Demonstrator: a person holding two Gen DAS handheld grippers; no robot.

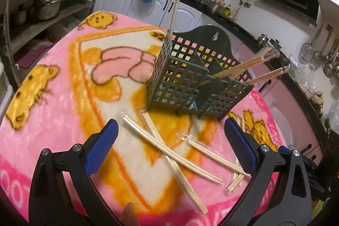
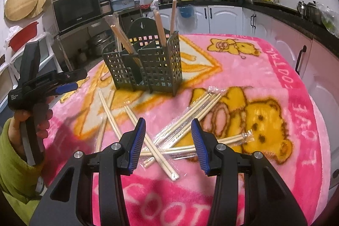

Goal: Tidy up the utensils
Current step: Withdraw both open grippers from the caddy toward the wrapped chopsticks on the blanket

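The right gripper (image 2: 168,137) hung with its fingers apart and nothing between them, just above the scattered chopsticks (image 2: 152,141) on the pink blanket (image 2: 286,69). One wrapped pair ran through the gap between those fingers, its long axis slanting from ahead-left of the left finger back toward the wrist, so it lay skew to the closing line. The left gripper (image 1: 169,147) was also spread wide and empty; a crossed pair (image 1: 173,154) lay between and below its fingers, slanting from the left finger toward the right. The green utensil holder (image 2: 146,64), already bearing several wrapped pairs upright, stood ahead of both sets of fingers, beyond the loose ones. Judged from the views, the right gripper sat nearer its pair, needing mostly to descend.
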